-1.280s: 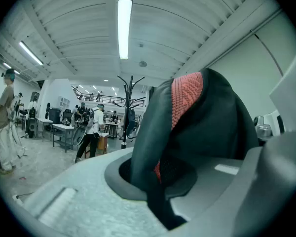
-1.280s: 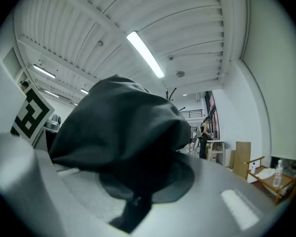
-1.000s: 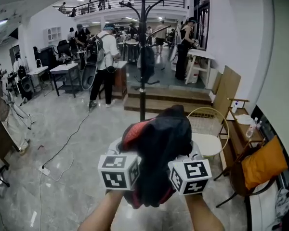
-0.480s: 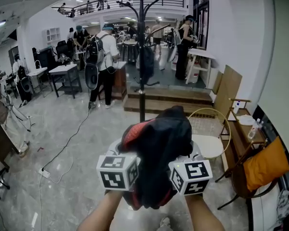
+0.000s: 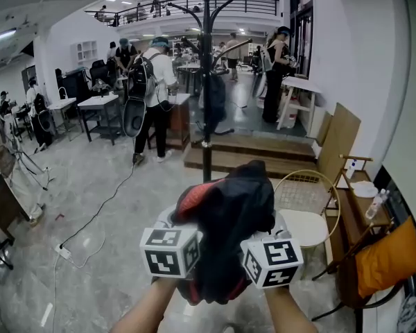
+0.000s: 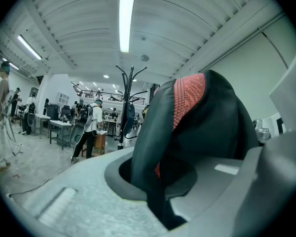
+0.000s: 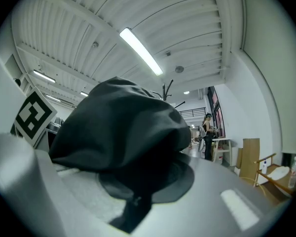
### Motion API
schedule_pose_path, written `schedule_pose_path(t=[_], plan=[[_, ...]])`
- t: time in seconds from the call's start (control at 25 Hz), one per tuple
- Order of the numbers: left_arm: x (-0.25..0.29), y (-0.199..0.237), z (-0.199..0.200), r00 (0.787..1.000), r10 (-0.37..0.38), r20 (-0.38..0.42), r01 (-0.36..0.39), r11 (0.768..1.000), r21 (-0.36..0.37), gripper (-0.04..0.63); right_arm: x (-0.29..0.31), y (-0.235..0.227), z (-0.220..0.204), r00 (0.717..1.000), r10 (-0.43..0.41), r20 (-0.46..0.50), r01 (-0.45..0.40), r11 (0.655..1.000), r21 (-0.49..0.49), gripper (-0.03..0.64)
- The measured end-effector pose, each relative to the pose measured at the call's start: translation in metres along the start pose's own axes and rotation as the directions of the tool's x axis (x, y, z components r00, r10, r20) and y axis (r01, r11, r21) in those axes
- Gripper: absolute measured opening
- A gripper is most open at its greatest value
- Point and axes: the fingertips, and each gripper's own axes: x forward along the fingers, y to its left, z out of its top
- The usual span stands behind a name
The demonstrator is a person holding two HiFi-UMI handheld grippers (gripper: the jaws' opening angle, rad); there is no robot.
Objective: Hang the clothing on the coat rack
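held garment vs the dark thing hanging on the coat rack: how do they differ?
Colour: the held garment is black with red showing; the hanging item looks all dark.
Pose: the held garment is bunched up, clamped by the left gripper and right gripper; the hanging item drapes long beside the coat rack pole.
Shared: both mostly dark. What the hanging item is I cannot tell.

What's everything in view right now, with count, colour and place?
Bundled fabric jacket: one, black with red lining, held centre front.
Tall metal coat rack: one, black, ahead beyond the jacket.
Hanging garment: one, dark, on the rack.
Round-backed chair: one, gold frame with white seat, right.
Square cushion: one, orange, far right.
Power strip: one, white, floor at left.
People: several, background.
Left hand-held gripper: one, grey, shut on the jacket.
Right hand-held gripper: one, grey, shut on the jacket.
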Motion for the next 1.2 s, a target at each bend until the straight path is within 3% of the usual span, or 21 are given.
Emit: schedule_pose_path(t=[0.64, 1.2], plan=[[0.106, -0.024, 0.035, 0.998, 0.054, 0.037, -0.055, 0.998, 0.028, 0.023, 0.071, -0.097, 0.018, 0.996, 0.069, 0.049, -0.068, 0.998, -0.015, 0.040], [0.152, -0.041, 0.047, 0.997, 0.065, 0.052, -0.068, 0.997, 0.046, 0.023, 0.095, -0.145, 0.023, 0.993, 0.085, 0.083, -0.084, 0.996, -0.014, 0.040]])
